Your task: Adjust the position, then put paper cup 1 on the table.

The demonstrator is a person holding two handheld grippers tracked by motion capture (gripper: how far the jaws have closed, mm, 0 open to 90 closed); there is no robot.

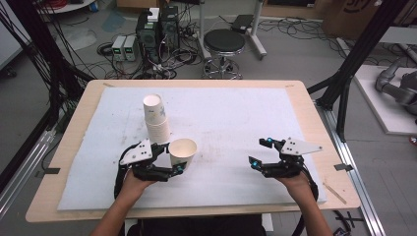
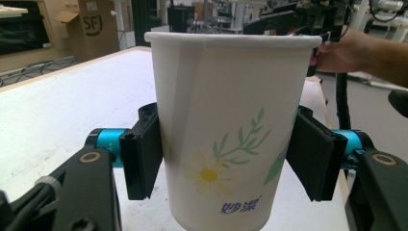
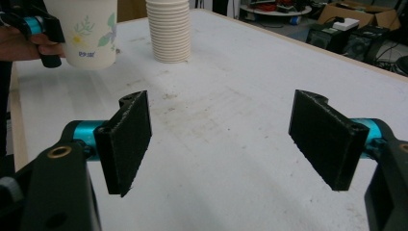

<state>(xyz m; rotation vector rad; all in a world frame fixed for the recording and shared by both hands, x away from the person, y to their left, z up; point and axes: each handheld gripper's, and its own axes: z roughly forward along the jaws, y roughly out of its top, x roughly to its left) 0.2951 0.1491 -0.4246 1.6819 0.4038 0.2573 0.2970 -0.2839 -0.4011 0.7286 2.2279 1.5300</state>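
A white paper cup (image 1: 182, 152) printed with a daisy and green leaves stands upright between the pads of my left gripper (image 1: 175, 158), which is shut on it. In the left gripper view the cup (image 2: 226, 134) is close up, with both black pads pressed on its sides. Just behind it on the white mat stands a tall stack of paper cups (image 1: 156, 118), also visible in the right gripper view as the stack (image 3: 169, 30) beside the held cup (image 3: 87, 30). My right gripper (image 1: 261, 153) hovers open over the mat's right part with nothing between its pads (image 3: 126, 139).
A white foam mat (image 1: 216, 123) covers the wooden table (image 1: 305, 98). Beyond the far edge stand a black stool (image 1: 224, 49), computer towers (image 1: 157, 29) and tangled cables on the floor. A black frame post (image 1: 354, 64) rises at the right.
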